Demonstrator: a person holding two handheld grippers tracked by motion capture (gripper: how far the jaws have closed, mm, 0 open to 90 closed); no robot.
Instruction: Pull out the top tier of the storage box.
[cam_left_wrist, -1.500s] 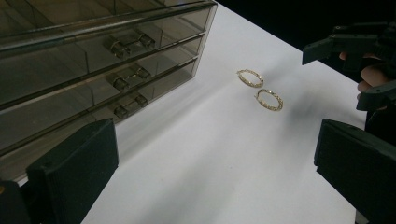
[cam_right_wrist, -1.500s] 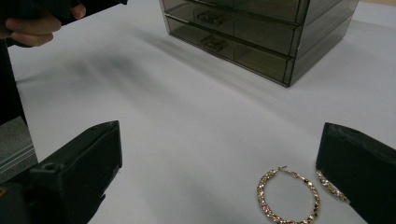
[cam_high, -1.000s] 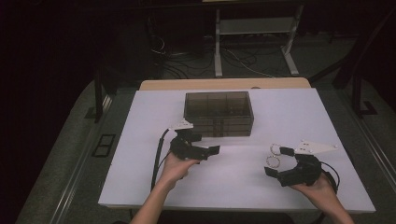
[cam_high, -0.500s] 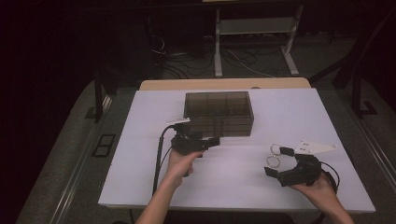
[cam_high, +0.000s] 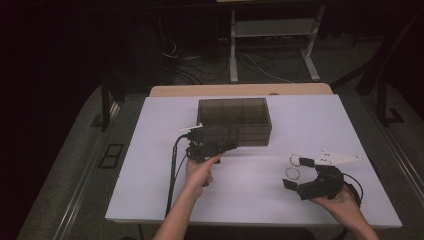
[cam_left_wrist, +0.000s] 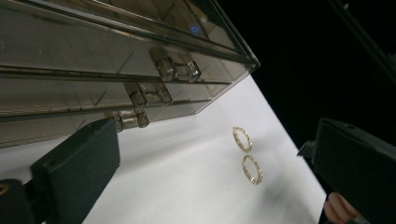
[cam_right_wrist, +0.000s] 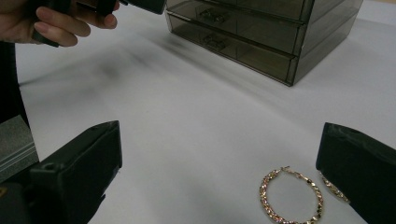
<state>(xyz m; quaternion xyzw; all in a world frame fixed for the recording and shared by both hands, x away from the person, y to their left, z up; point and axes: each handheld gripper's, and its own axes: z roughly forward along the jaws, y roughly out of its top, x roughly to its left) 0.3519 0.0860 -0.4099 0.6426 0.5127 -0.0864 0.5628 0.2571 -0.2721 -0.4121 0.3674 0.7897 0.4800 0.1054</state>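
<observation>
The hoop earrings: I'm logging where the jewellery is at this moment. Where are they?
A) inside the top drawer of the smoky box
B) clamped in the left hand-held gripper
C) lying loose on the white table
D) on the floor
C: both hoop earrings lie flat on the white table, in front of the open right hand-held gripper and apart from the closed drawer box.

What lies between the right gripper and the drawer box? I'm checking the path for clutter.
Two gold hoop earrings lie just ahead of the right gripper; beyond them, bare white table runs to the drawer box, seen in the right gripper view.
</observation>
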